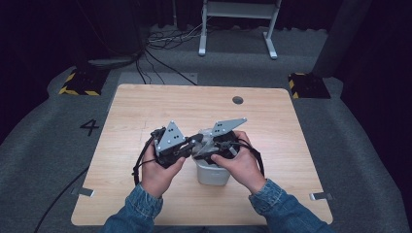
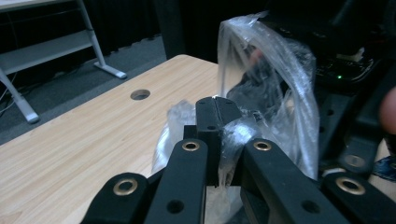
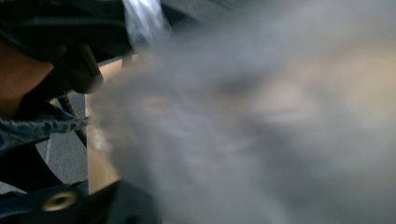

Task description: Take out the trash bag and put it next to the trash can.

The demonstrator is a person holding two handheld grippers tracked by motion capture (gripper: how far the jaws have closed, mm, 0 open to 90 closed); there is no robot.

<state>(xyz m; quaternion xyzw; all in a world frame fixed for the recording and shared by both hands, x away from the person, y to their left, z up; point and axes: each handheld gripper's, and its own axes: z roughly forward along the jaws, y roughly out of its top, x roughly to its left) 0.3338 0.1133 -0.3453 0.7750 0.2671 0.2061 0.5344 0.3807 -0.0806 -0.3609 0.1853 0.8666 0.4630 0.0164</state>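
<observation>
Nearest the near edge of the counter (image 1: 145, 104), two denim-sleeved forearms are seen in the high view, each hand carrying one of the tongs. Just beyond them, a small pale bin (image 1: 212, 172) stands upright on the counter, right of centre and close to the near edge, with a clear plastic liner (image 2: 275, 93) bunched above its mouth. The left tongs (image 2: 217, 103) are recorded as closed on a fold of that liner; in the left gripper view the two jaws stand pressed together with film pinched between them and the rest of the sheet ballooning upward behind. The right tongs (image 1: 214, 151) are held over the bin's mouth; whether they are open or clamped on the film cannot be told, as the right gripper view is blurred by grey material close to the lens. The work is judged to be under way: the liner is gripped on one side but is not yet seen spread over the rim or seated, and that remains to be done. The bin's place on the counter is given by the high view, while the pinch itself is confirmed by the left gripper view. Farther off, a cable hole (image 1: 237, 100) is noted near the far edge, and a white frame (image 1: 238, 24) stands on the floor beyond.
</observation>
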